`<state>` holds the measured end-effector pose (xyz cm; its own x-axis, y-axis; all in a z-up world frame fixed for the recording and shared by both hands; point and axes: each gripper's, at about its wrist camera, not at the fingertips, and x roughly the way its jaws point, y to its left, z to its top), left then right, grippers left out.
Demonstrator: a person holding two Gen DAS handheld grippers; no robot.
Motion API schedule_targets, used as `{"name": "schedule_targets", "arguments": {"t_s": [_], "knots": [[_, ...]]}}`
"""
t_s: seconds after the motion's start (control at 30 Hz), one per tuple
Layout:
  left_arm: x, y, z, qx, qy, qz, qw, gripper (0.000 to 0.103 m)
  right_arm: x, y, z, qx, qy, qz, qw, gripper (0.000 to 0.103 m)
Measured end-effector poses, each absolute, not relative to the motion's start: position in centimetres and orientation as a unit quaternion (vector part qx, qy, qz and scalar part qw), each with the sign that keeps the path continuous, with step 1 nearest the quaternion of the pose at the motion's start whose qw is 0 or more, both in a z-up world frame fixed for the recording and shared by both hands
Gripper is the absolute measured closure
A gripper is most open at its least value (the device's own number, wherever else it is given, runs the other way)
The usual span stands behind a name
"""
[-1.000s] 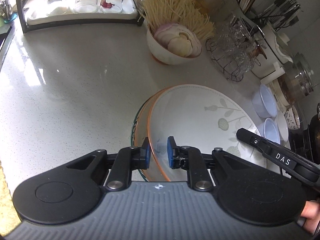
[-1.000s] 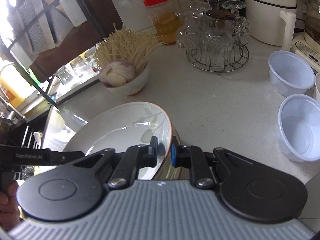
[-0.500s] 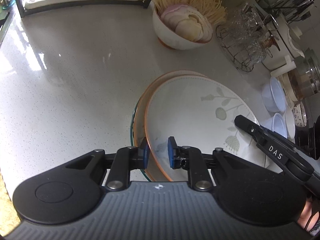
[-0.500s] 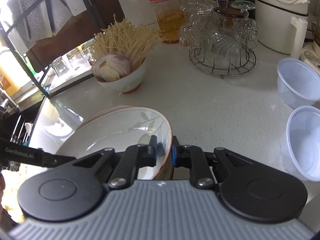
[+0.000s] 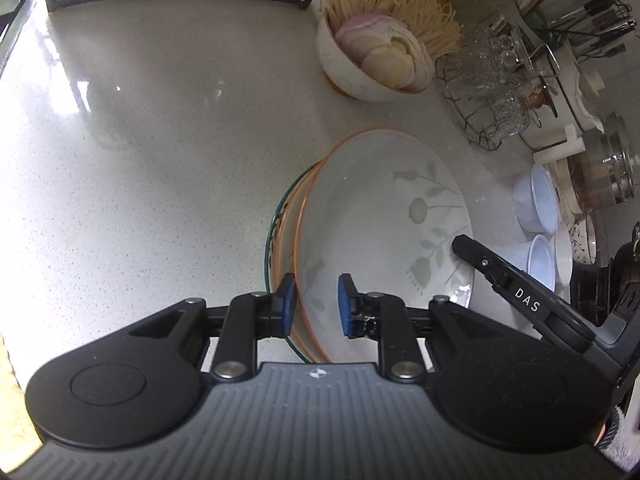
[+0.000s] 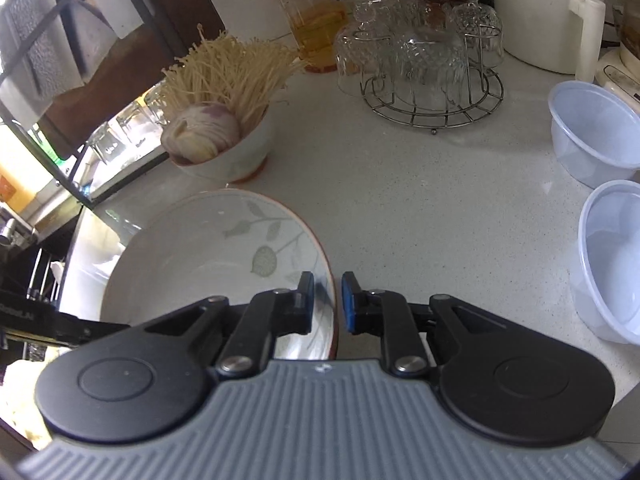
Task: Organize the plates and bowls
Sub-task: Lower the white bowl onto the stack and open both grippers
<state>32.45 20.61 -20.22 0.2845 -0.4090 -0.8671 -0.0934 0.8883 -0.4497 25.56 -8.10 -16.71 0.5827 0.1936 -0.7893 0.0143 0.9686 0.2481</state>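
Note:
A white plate with a leaf pattern and an orange rim lies on top of a stack on the counter. Under it sit an orange-rimmed plate and a green-rimmed plate. My left gripper straddles the top plate's near rim. Its jaws are opening, and the inner pad stands clear of the plate. My right gripper is shut on the opposite rim, one pad inside and one outside. Its black finger shows across the plate in the left wrist view.
A bowl of enoki mushrooms and sliced onion stands behind the stack. Further right are a wire rack of upturned glasses, a red-lidded jar and two plastic bowls. Bare counter lies left.
The leaf plate has come down and now sits lower on the stack. The left jaws have widened slightly. The right grip looks unchanged.

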Motion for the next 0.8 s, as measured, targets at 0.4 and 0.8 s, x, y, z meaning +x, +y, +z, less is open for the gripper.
{"name": "schedule_targets", "arguments": {"t_s": [0.4, 0.8], "knots": [[30.3, 21.5, -15.8, -0.172, 0.527, -0.086, 0.828, 0.072, 24.3, -7.3, -12.9, 0.108, 0.417, 0.063, 0.9, 0.084], [26.3, 21.3, -9.1, -0.134, 0.443, -0.118, 0.879, 0.071, 19.8, -4.9, -6.2, 0.122, 0.363, 0.063, 0.922, 0.084]]}}
